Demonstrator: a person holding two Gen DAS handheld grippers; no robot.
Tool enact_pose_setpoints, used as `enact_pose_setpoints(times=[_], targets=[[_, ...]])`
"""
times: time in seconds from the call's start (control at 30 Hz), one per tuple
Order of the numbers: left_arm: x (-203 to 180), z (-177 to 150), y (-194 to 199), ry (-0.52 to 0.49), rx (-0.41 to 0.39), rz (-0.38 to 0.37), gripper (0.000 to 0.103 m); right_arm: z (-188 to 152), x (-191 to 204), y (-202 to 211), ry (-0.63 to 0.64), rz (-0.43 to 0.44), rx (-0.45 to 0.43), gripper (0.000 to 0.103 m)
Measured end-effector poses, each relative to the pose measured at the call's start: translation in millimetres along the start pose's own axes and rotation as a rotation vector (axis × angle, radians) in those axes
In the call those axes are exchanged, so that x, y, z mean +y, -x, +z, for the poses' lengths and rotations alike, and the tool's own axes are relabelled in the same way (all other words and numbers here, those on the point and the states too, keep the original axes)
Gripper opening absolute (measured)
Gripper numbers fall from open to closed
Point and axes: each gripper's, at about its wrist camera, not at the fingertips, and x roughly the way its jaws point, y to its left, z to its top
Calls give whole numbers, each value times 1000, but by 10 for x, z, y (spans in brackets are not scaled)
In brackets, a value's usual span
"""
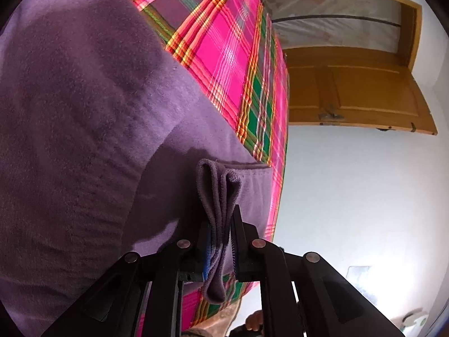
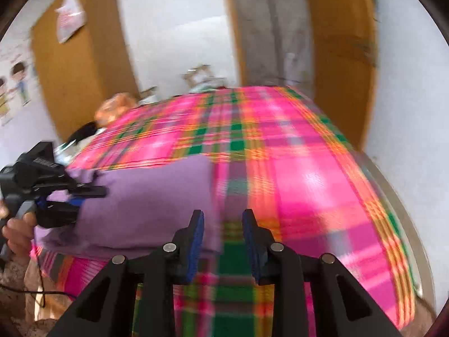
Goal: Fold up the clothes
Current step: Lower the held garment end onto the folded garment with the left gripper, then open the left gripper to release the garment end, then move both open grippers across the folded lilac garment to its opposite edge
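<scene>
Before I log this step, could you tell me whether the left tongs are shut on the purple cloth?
Shut: the left tongs pinch a bunched fold of the purple cloth between their pads.

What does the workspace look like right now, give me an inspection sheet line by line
Surface: plaid bedspread, pink and green.
Job's things: purple fleece garment lying on it, one bunched edge lifted.
Clutter: orange bag and blurred items at the far edge.
Grippers: left tool shut on the garment's edge; right tool open, empty, above the bedspread.
Cables: black cable hanging below the left hand.
Surroundings: wooden door, white walls, wooden cupboard.
</scene>
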Motion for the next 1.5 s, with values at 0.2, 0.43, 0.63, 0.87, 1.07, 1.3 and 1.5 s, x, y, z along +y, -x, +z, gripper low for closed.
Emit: enact_pose_setpoints(times=[0.2,0.43,0.63,0.87,1.07,1.3,1.5], targets=[[-53,-37,204,10,-51,6,21,-56,350,-438,111,65,91,30],[-262,-41,433,-65,-135,-22,21,4,551,-455,186,63,62,30],[-380,-31,378,-114,-109,-15,21,4,995,-625,279,178,80,30],[-409,44,385,-129,-111,-26,21,-44,1259,-681,359,218,70,30],[-399,142,279,-109,-97,-38,21,-17,1316,-825,329,259,94,31],[-348,205,144,-82,-74,-22,21,31,1340,-816,308,270,109,31],[-417,249,69,-101,-76,-33,21,-39,1424,-863,321,321,115,32]])
